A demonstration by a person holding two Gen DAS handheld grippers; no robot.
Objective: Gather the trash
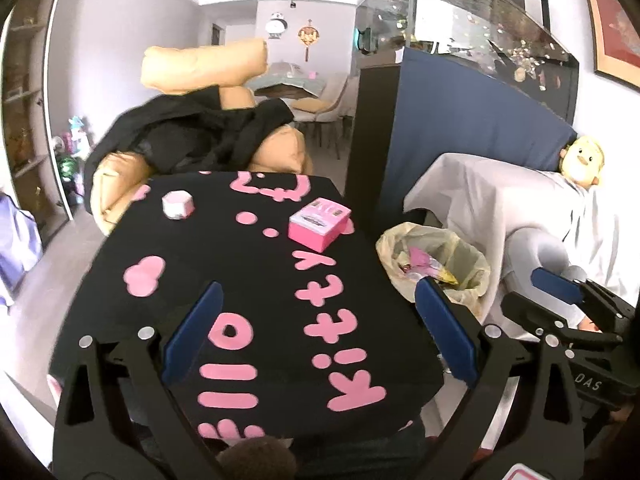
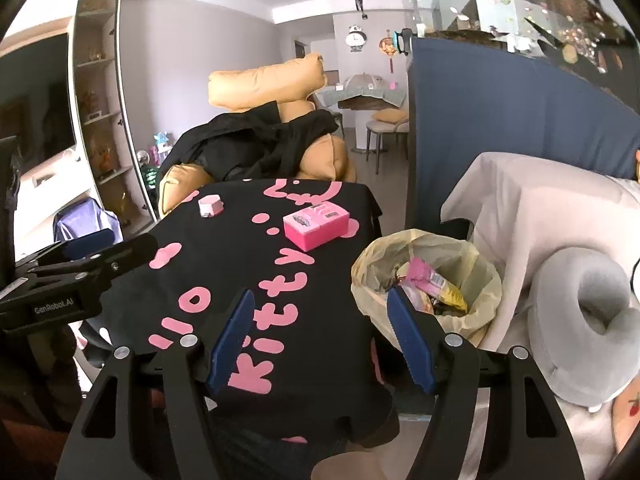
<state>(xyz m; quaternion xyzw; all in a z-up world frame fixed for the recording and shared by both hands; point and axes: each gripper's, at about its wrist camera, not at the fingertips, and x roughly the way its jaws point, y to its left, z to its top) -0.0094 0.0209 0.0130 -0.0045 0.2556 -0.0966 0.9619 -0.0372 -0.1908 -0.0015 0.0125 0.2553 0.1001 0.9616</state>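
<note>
Two grippers, jaws apart, empty

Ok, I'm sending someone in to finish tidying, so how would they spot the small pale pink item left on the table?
Find the table draped in a black cloth with pink lettering. Two things sit at its far end: a bright pink box on the bin-side, and the small pale item towards the tan armchair. It is the smaller, whitish-pink, many-sided one.

A trash bin [image 2: 476,264] lined with a pale yellow bag stands beside the table, holding crumpled wrappers [image 2: 430,280], one pink, one yellow, piled inside.
</note>
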